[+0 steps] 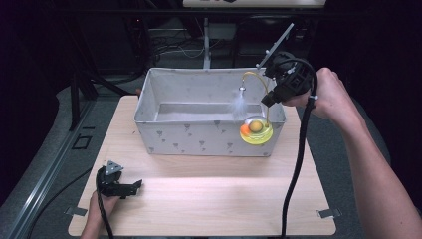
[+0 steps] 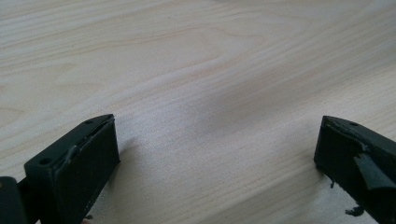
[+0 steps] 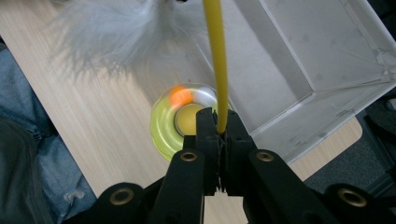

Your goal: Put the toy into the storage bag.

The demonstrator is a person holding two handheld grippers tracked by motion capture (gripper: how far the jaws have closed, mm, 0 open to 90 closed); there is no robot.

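A cat toy hangs in the air at the right front corner of the white fabric box [image 1: 199,135]. It has a yellow-green ring base [image 1: 257,133] with an orange ball, and a thin yellow wand [image 3: 217,65] that arches up to a white feather [image 1: 239,103]. My right gripper [image 1: 269,98] is shut on the wand just above the base; in the right gripper view its jaws pinch the wand [image 3: 219,127] with the base [image 3: 164,127] and feather [image 3: 109,35] beyond. My left gripper [image 1: 135,186] rests at the near left of the table, open, with bare wood between its fingers [image 2: 79,156].
The wooden table [image 1: 209,199] carries the open box at its far side. The right gripper's black cable [image 1: 296,164] trails down across the table's right part. Dark floor and stands lie around the table.
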